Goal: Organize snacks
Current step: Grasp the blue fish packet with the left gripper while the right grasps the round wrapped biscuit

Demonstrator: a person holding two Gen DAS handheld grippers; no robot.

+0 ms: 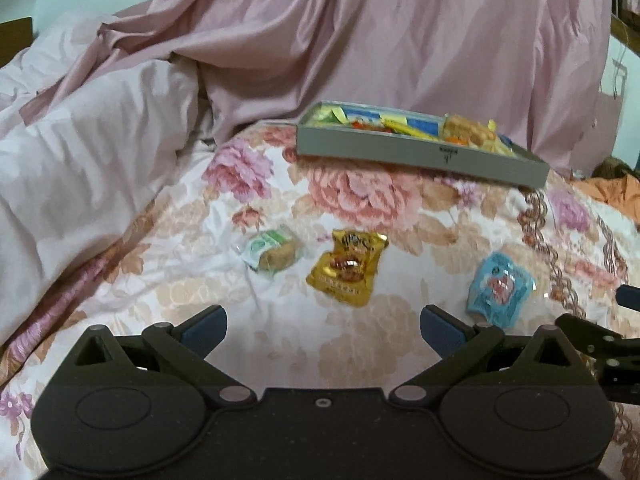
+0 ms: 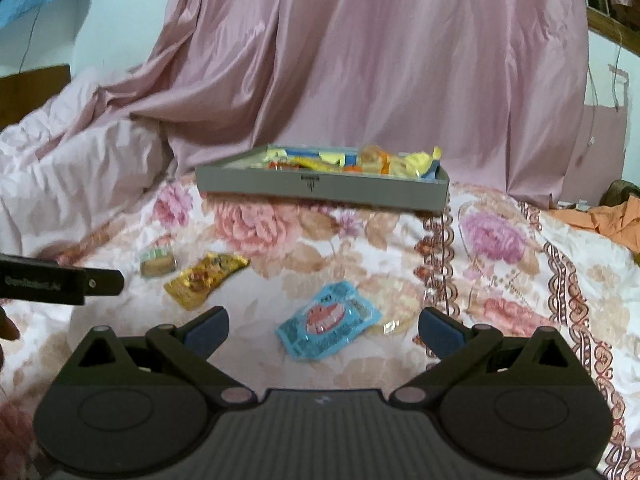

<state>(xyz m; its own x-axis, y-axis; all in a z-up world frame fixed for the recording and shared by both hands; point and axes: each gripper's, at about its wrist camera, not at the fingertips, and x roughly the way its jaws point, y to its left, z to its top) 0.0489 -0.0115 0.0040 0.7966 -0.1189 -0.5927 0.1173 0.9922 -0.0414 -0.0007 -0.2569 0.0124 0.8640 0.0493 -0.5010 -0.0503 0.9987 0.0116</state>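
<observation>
Left wrist view: left tongs (image 1: pixel 323 326) released, nothing between them, poised above the floral bed cover (image 1: pixel 360 200). Right tongs (image 2: pixel 323 330) likewise spread wide and empty.

Landmark: grey tray (image 1: pixel 420 156), resting on the bed cover, already holding assorted wrapped snacks.

Loose items, all lying nearer the tongs than the tray:
- green-wrapped cake (image 1: pixel 272 254), left of the others;
- gold packet (image 1: pixel 347 270), middle;
- blue packet (image 2: pixel 326 322), directly ahead of the right tongs, with a clear wrapper (image 2: pixel 394 322) touching its right edge.

Risks, as judged: the soft, yielding cover may let thin packets slide or bunch fabric into the grip; the clear wrapper may be caught along with the blue packet.

Writing: small dark mark on the tray's front wall, unreadable; packet print blurred.
</observation>
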